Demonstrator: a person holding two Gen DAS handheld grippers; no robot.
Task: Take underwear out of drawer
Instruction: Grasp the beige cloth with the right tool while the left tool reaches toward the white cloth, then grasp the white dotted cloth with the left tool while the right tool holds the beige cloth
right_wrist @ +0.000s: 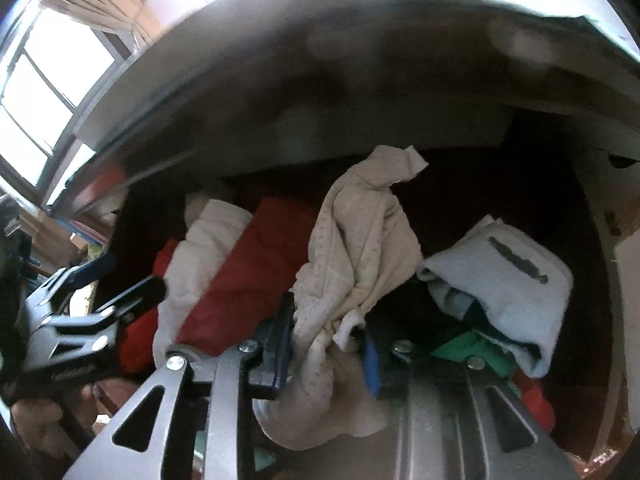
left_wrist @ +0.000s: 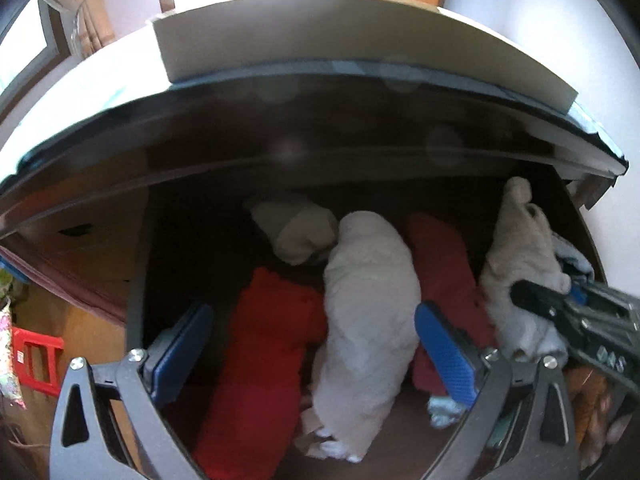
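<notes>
Both wrist views close above the open drawer (left_wrist: 140,280), angled steeply down, sharing its heaped clothes (right_wrist: 240,272)

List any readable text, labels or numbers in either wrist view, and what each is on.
None readable.
Dark printed strip on the light blue folded garment: blurred, illegible.
Pale mark on the red plastic stool: too small to read.
Marks on the right gripper body: blurred, illegible.
</notes>
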